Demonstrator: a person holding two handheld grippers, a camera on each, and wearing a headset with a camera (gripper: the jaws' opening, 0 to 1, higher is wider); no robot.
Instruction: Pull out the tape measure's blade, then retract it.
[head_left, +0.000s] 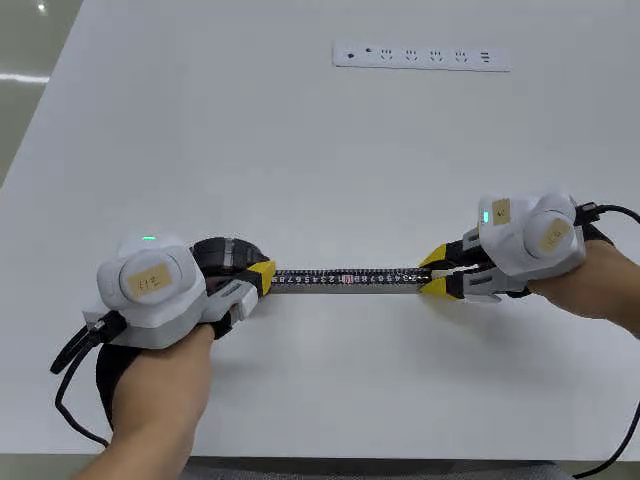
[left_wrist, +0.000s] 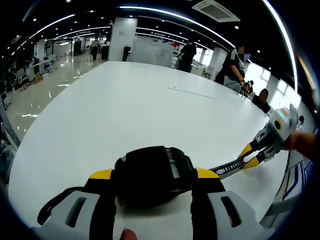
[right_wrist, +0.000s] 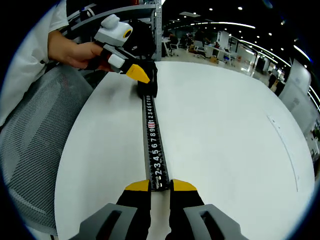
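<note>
Holding the chunky black tape measure case clamped in your left gripper, you've got your right gripper pinched shut on the tip of the dark numbered blade. Blade's stretched straight between them, low along the white table.

Bright, even overhead light; white surface near blown out, shadows soft and faint. Glare from ceiling strip lights on glossy floor. Both gripper views bow hard at edges. Numerals on tape blade crisp.
</note>
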